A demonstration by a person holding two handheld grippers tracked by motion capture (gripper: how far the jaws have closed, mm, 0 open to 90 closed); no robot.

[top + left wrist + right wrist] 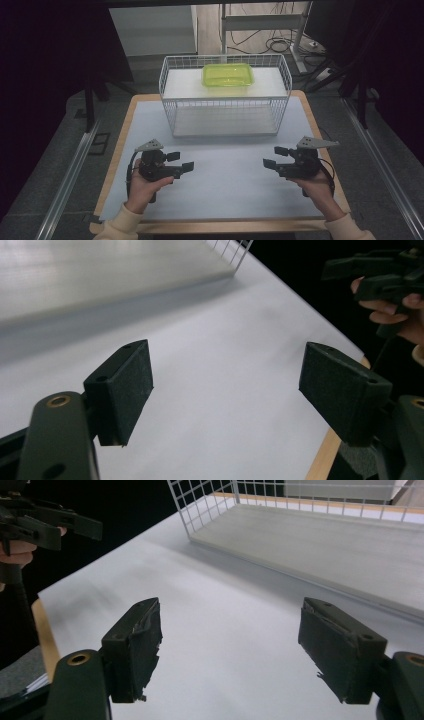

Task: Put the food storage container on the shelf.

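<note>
A white wire basket (172, 107) with a shelf stands at the back middle of the table. On its upper shelf lies a yellow-green plastic container (227, 75). My left gripper (180, 161) hovers over the white mat at the front left, open, with nothing between its jaws. My right gripper (275, 156) hovers at the front right, open and empty, facing the left one. In the left gripper view my left gripper (227, 385) looks across bare mat toward the right hand (387, 312). In the right gripper view my right gripper (230, 640) points past the basket's lower corner (192, 522).
The white mat (220, 180) covers a wooden table (120, 145) with its edges showing all round. Metal rails (70, 175) run along both sides on the floor. A desk frame and cables (280, 42) lie behind the basket.
</note>
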